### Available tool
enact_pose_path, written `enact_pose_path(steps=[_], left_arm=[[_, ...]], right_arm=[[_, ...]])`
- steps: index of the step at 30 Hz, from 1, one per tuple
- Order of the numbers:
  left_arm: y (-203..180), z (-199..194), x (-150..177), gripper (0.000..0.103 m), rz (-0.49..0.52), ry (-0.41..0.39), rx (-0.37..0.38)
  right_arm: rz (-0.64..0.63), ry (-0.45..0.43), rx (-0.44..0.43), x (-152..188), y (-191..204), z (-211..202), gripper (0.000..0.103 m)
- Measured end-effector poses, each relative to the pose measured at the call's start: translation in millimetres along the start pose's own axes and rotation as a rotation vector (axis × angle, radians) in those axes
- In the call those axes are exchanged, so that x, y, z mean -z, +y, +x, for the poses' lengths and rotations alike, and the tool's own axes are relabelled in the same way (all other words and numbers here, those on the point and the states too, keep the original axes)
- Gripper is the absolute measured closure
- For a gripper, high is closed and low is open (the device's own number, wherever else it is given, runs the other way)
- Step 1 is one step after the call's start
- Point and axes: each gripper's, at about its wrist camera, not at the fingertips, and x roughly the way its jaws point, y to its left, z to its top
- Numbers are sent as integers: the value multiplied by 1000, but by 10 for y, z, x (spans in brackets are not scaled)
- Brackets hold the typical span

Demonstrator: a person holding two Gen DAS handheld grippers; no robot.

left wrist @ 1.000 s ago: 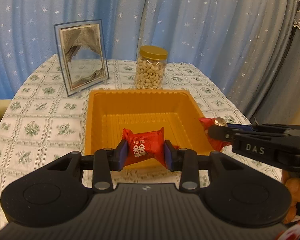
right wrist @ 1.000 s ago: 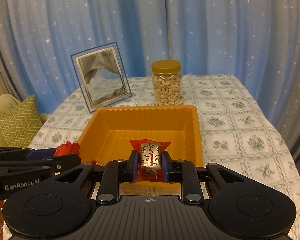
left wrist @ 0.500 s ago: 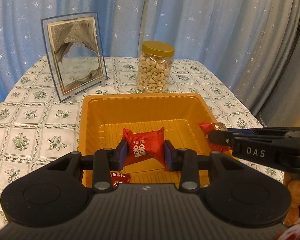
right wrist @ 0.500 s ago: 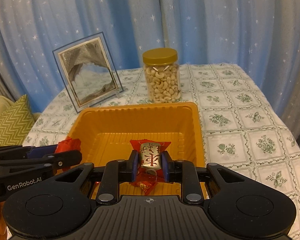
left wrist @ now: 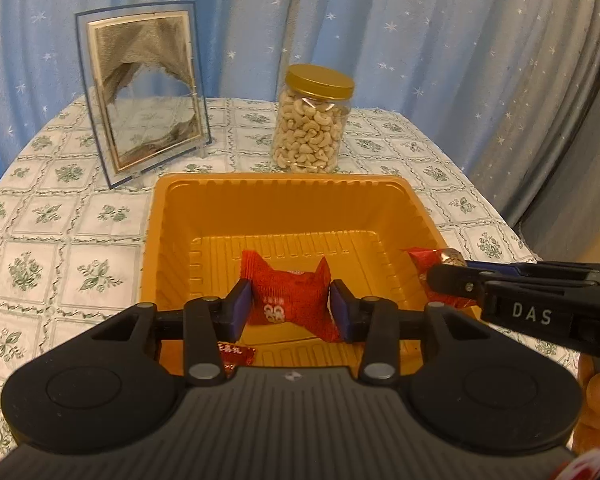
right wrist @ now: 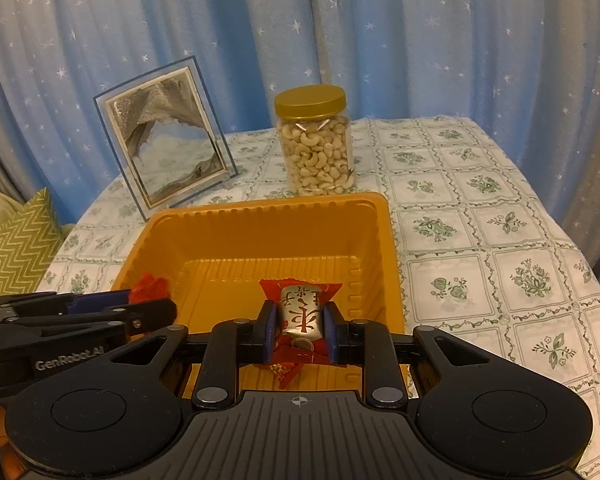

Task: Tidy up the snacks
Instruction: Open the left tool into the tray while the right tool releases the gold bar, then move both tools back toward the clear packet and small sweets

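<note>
Both our tongs hang over the near half of the orange tray [left wrist: 284,204], which lies straight ahead and below. Our left gripper [left wrist: 291,311] pinches a red snack packet [left wrist: 286,298] across its width; our right gripper [right wrist: 297,330] clamps a silver-and-red candy [right wrist: 300,312], long axis pointing forward. Compared with a second ago, both have moved from the tray's near edge to above its floor.
</note>
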Motion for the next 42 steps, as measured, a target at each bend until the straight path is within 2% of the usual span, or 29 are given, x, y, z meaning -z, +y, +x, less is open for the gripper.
enact_pose_path(steps=[3, 5, 18, 21, 22, 23, 24, 25, 33, 35, 42], left_arm=[[38, -47, 27, 58, -4, -3, -16], [58, -53, 31, 50, -4, -4, -19], [120, -144, 63, 50, 1, -10, -38], [126, -159, 77, 50, 3, -8, -42], [124, -170, 81, 50, 3, -8, -42], [124, -184, 87, 50, 3, -9, -43], [122, -198, 92, 49, 4, -10, -45], [118, -216, 98, 48, 7, -12, -47], [69, -467, 241, 38, 4, -26, -59], [44, -567, 302, 33, 7, -26, -72], [-29, -1008, 605, 28, -18, -37, -90]], right_arm=[[6, 0, -3, -2, -10, -7, 78], [6, -3, -4, -10, -2, -10, 78], [14, -6, -28, -51, 60, 20, 78], [40, -32, -73, -67, 48, 16, 77], [52, -36, -88, -72, 39, 12, 71], [61, -40, -84, -77, 35, 2, 48], [70, -52, -77, -74, 33, -22, 37], [78, -67, -73, -65, 21, -54, 32], [115, -62, -33, 117, -116, -351, 32], [136, -65, -14, 203, -170, -481, 32], [137, -44, 65, 566, -201, -930, 32]])
